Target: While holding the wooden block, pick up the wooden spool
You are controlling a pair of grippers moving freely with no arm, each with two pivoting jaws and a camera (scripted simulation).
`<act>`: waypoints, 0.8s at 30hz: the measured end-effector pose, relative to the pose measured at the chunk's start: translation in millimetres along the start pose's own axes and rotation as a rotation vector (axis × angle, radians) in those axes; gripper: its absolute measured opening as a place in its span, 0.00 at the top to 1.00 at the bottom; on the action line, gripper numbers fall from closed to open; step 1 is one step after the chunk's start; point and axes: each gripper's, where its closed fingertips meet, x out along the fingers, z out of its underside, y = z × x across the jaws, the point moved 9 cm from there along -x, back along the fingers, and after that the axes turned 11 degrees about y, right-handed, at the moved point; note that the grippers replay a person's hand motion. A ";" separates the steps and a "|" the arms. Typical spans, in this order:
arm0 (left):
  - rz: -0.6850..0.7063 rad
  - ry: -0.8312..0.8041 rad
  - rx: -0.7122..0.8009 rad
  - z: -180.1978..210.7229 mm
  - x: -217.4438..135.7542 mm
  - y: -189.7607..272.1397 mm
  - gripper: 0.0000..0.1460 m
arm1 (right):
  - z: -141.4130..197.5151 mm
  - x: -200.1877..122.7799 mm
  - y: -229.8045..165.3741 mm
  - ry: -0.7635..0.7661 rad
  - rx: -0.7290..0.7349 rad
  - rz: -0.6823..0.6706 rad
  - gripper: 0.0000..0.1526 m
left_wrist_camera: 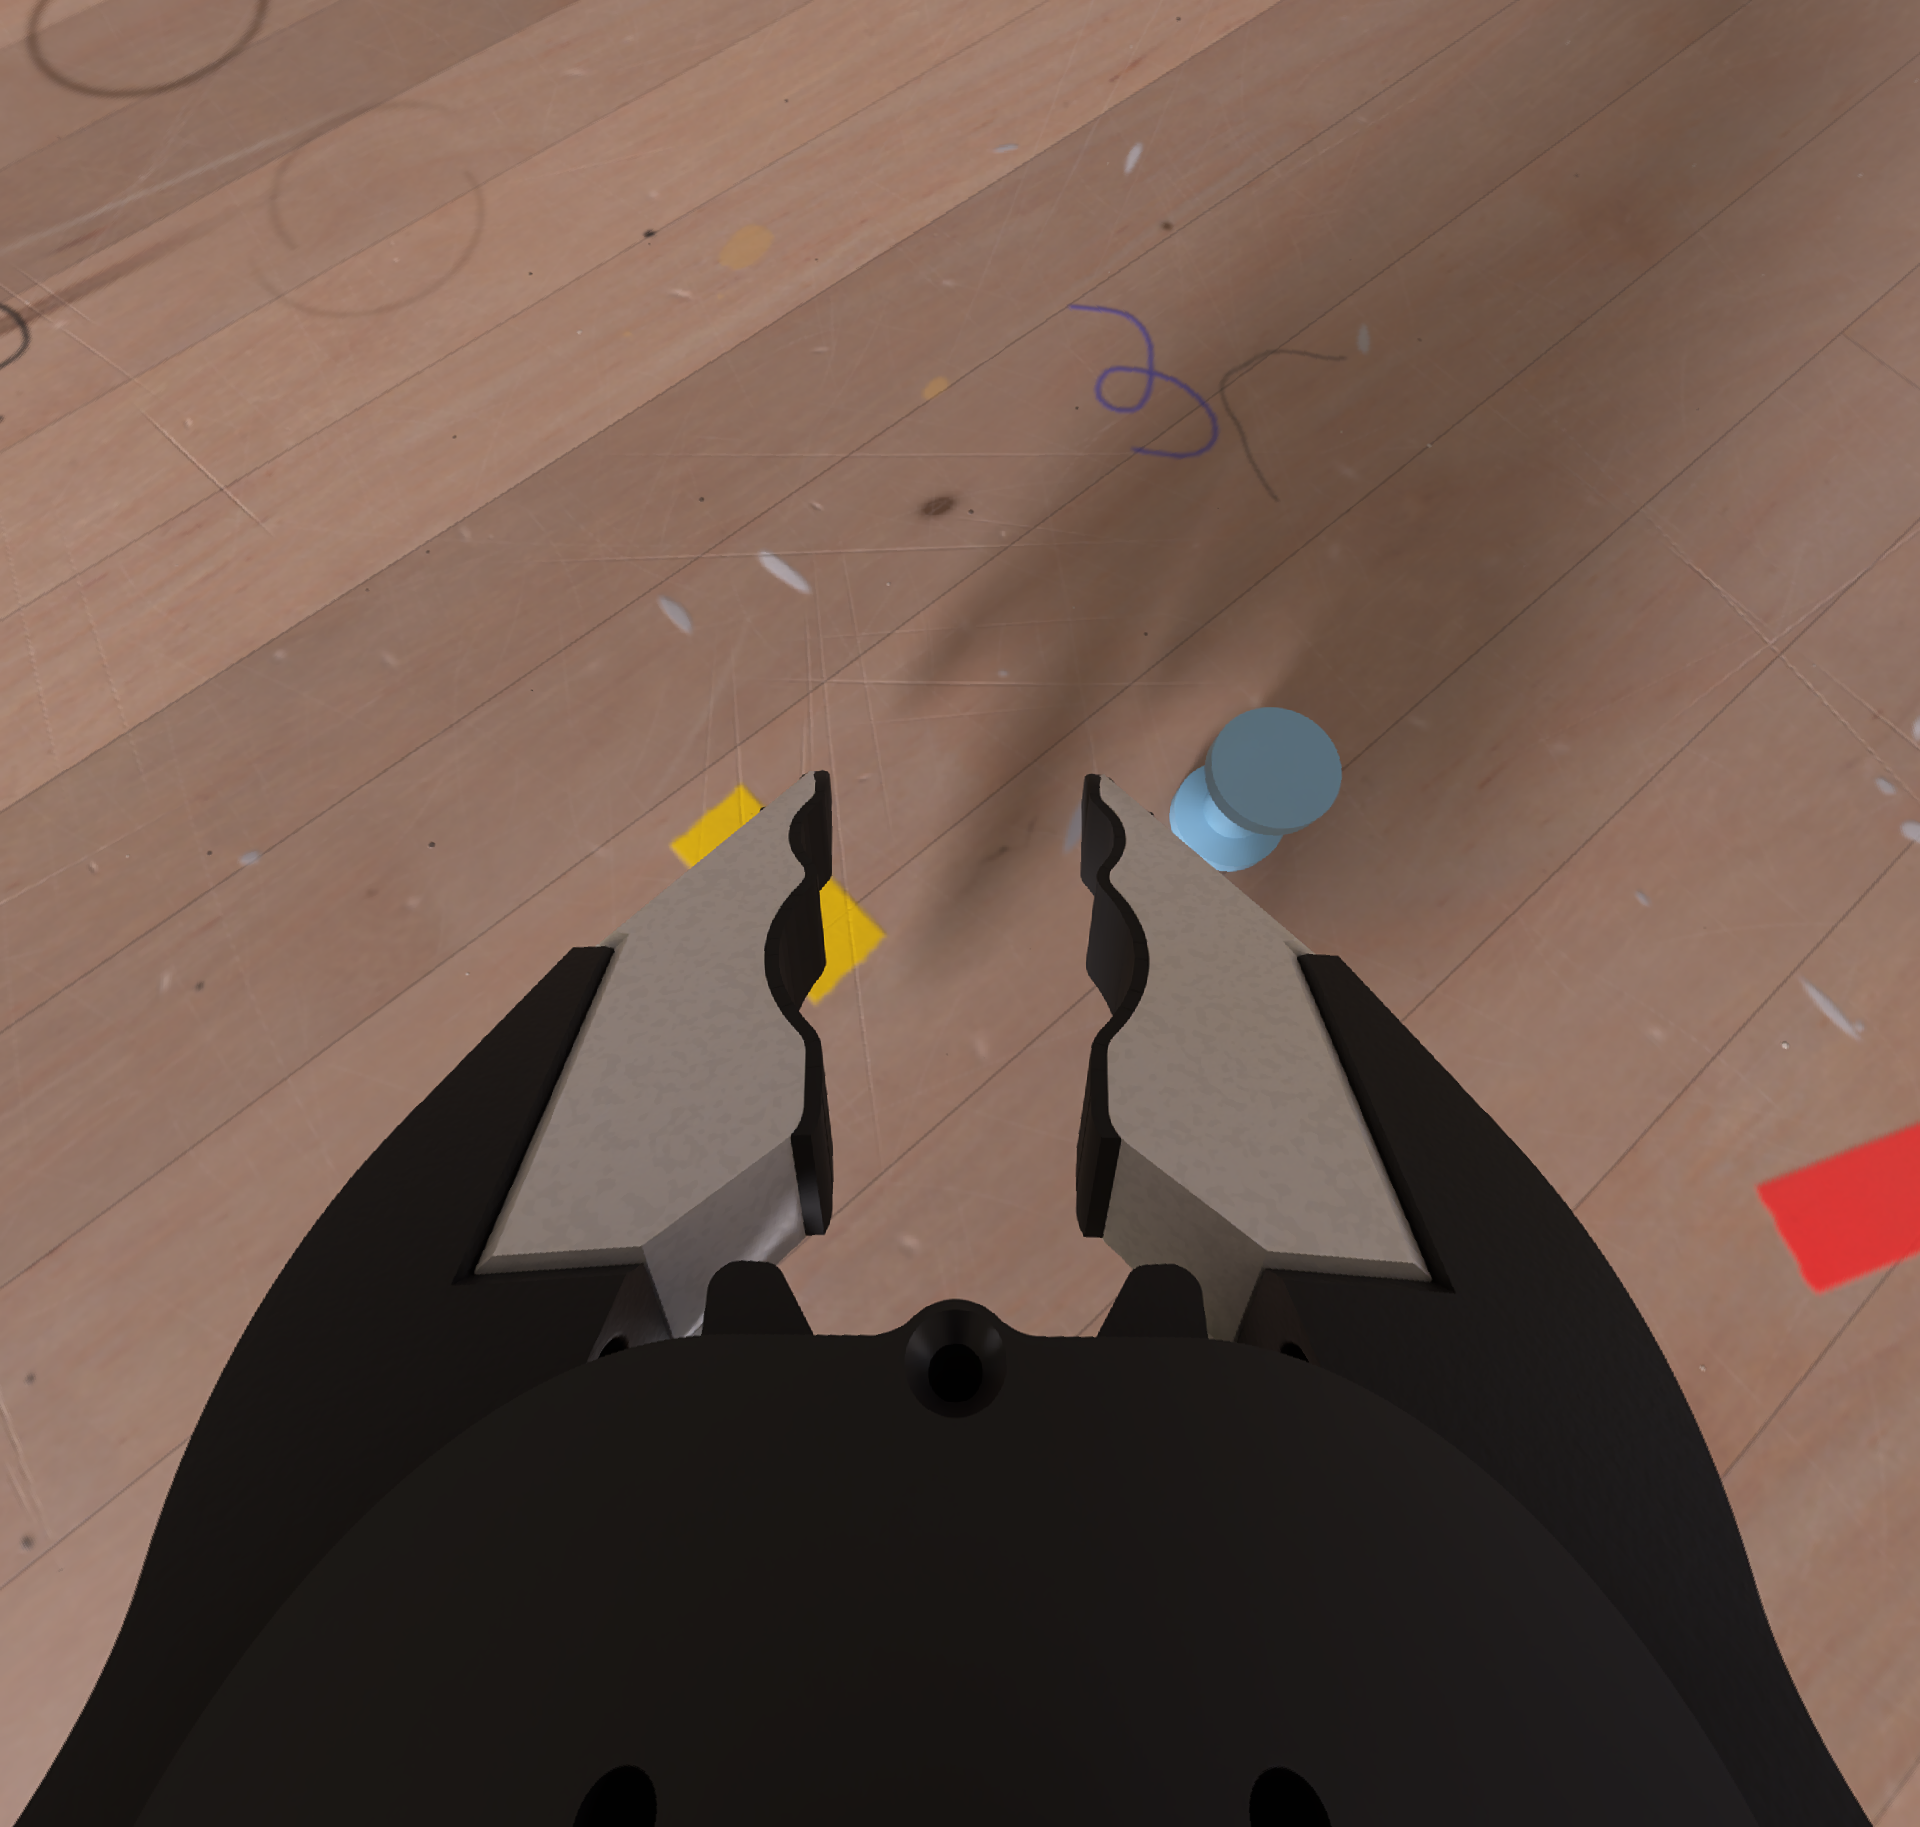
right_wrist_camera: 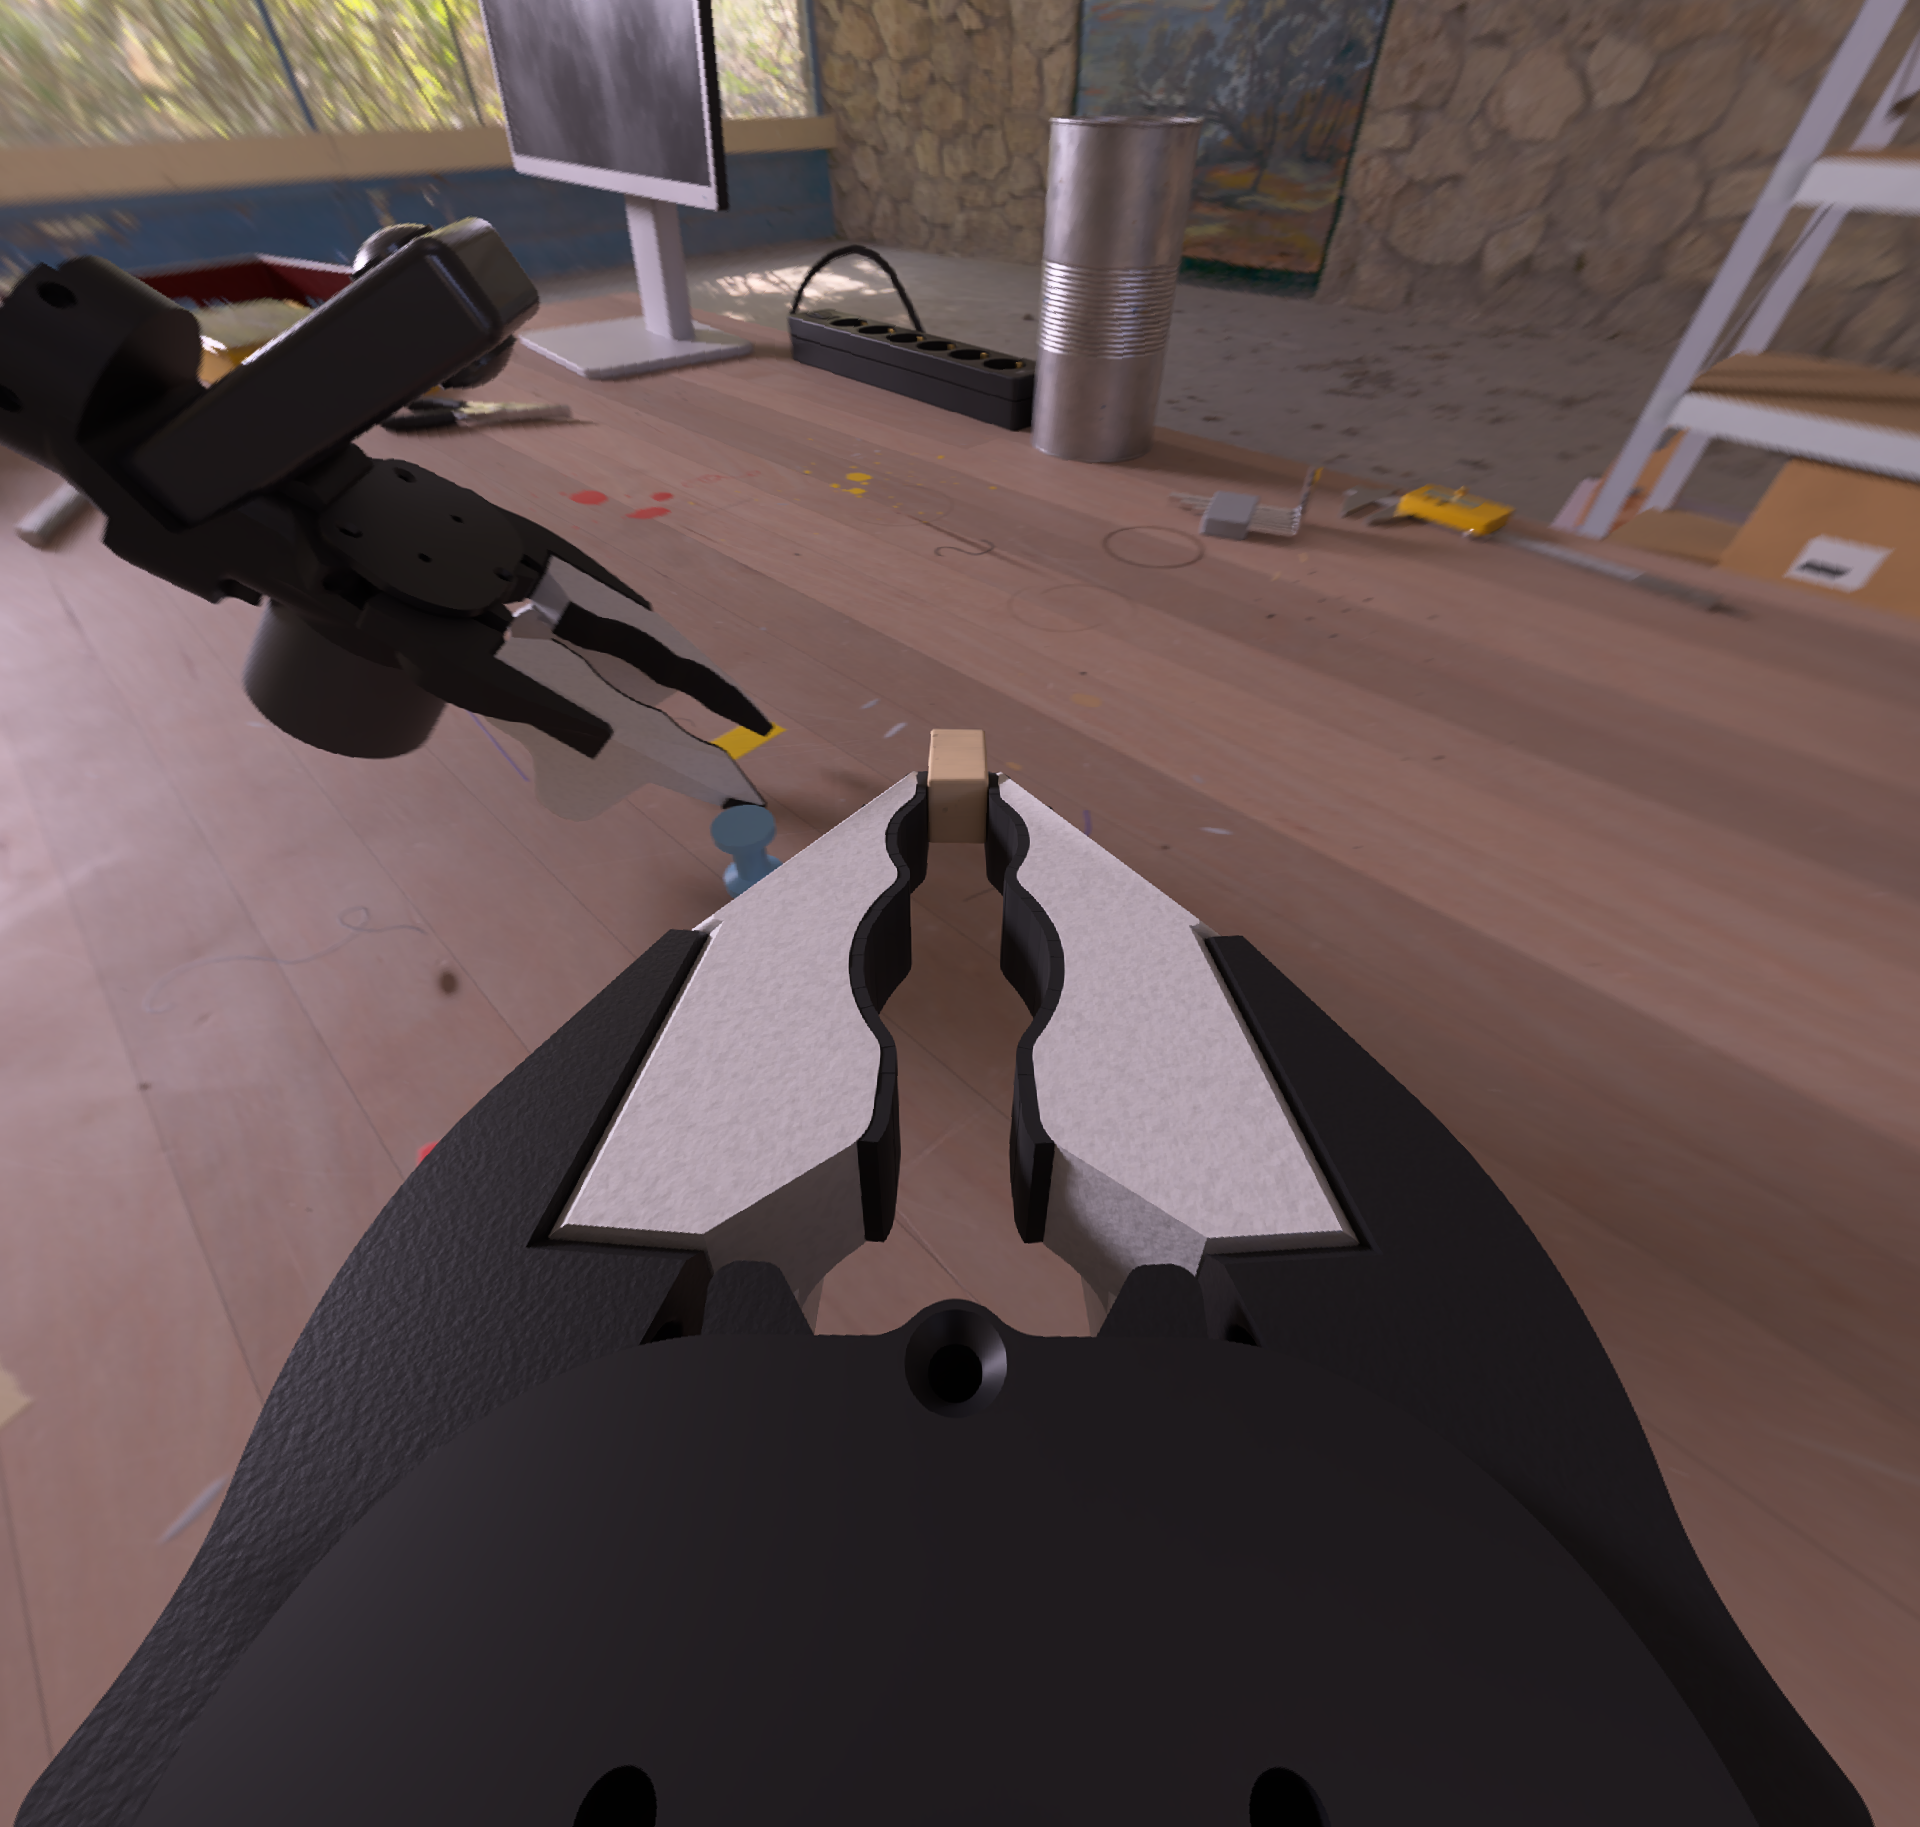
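Note:
A light blue spool (left_wrist_camera: pixel 1257 785) stands on the wooden table, just right of my left gripper's right fingertip. My left gripper (left_wrist_camera: pixel 956 790) is open and empty, its jaws beside the spool, not around it. In the right wrist view the spool (right_wrist_camera: pixel 746 847) shows under the left gripper's tips (right_wrist_camera: pixel 753 764). My right gripper (right_wrist_camera: pixel 956 790) is shut on a small pale wooden block (right_wrist_camera: pixel 956 785), held at the fingertips above the table.
A yellow tape patch (left_wrist_camera: pixel 847 930) lies under the left finger and a red patch (left_wrist_camera: pixel 1849 1216) at the right. At the table's far side stand a monitor (right_wrist_camera: pixel 603 52), a power strip (right_wrist_camera: pixel 914 364), a metal can (right_wrist_camera: pixel 1112 281) and small tools (right_wrist_camera: pixel 1444 508).

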 end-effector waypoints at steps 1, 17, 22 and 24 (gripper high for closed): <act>0.002 -0.009 -0.003 -1.3 0.2 -1.1 0.67 | 4.7 3.8 0.4 0.004 0.038 -0.014 0.94; 0.235 0.148 -0.196 -11.6 -53.0 -37.1 0.98 | -6.3 -24.8 25.6 0.132 0.043 0.096 0.94; 0.270 0.072 0.205 -5.4 -39.3 19.5 0.61 | 1.7 -13.2 20.4 0.121 0.076 0.054 0.94; 0.292 0.084 0.384 -9.1 -31.9 29.4 0.57 | 3.1 -10.4 18.2 0.110 0.078 0.029 0.94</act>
